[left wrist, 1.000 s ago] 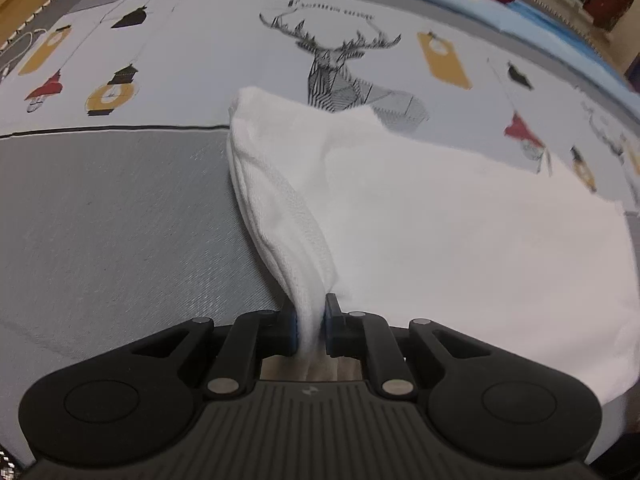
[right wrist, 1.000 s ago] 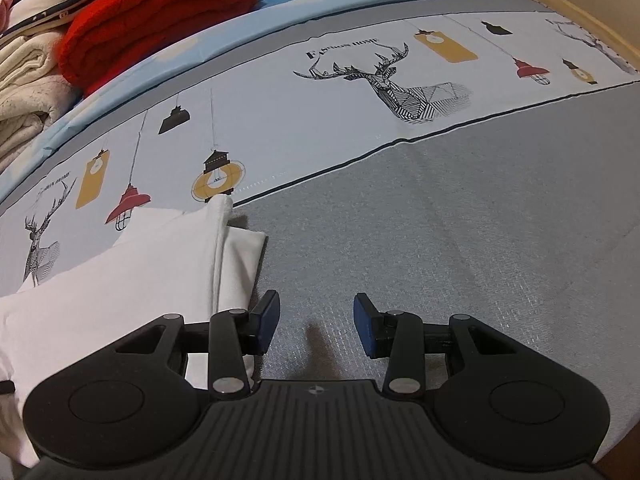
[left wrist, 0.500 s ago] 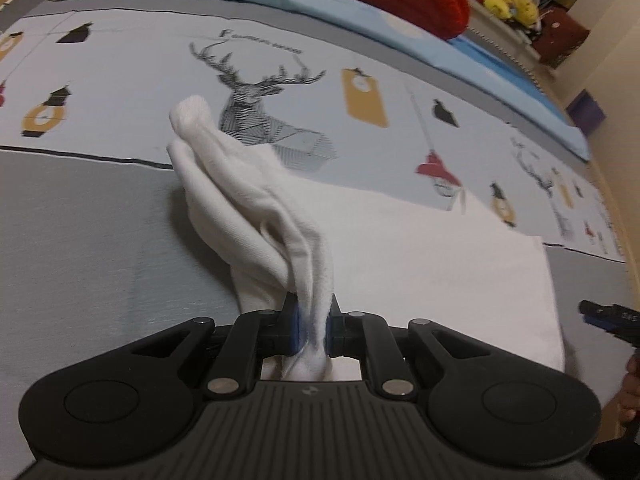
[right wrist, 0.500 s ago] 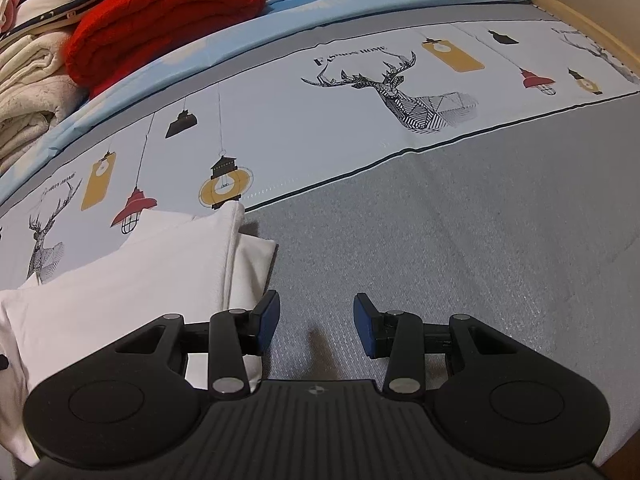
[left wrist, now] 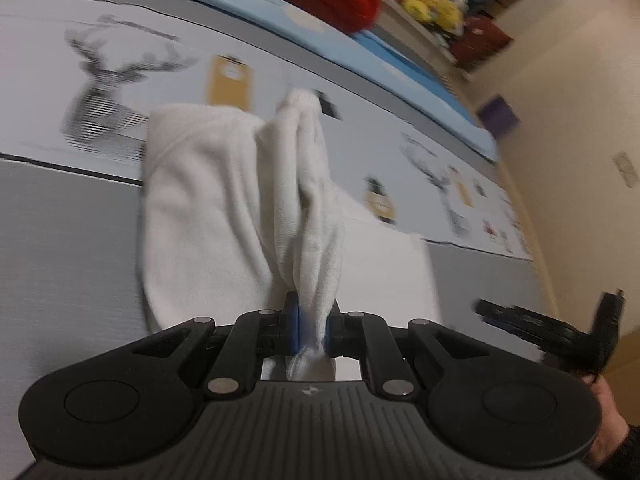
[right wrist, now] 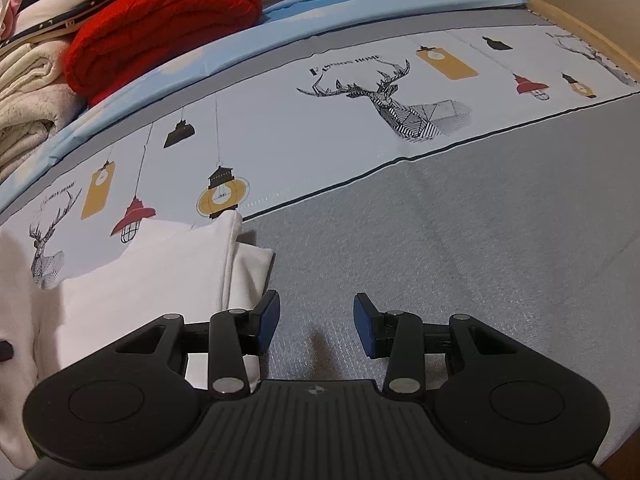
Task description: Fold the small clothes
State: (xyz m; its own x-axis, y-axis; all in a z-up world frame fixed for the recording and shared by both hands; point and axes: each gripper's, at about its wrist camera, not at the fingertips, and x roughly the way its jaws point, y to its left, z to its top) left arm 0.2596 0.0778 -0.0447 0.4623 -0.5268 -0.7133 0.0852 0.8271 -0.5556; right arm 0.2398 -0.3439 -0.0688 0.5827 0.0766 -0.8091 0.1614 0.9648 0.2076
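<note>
A small white garment lies on the bed. My left gripper is shut on a bunched fold of it and holds that part lifted, draping over the flat remainder. In the right wrist view the garment lies flat at the lower left, with a folded edge next to my left finger. My right gripper is open and empty, low over the grey sheet just right of the garment. It also shows at the right edge of the left wrist view.
The bed sheet is grey with a pale band printed with deer and lamps. A folded red knit and cream and white folded clothes are stacked at the back left. The bed's edge runs along the right.
My left gripper has carried the pinched white fabric to the right, over the flat part of the garment, and the view is blurred with motion. My right gripper has stayed open and nearly still.
</note>
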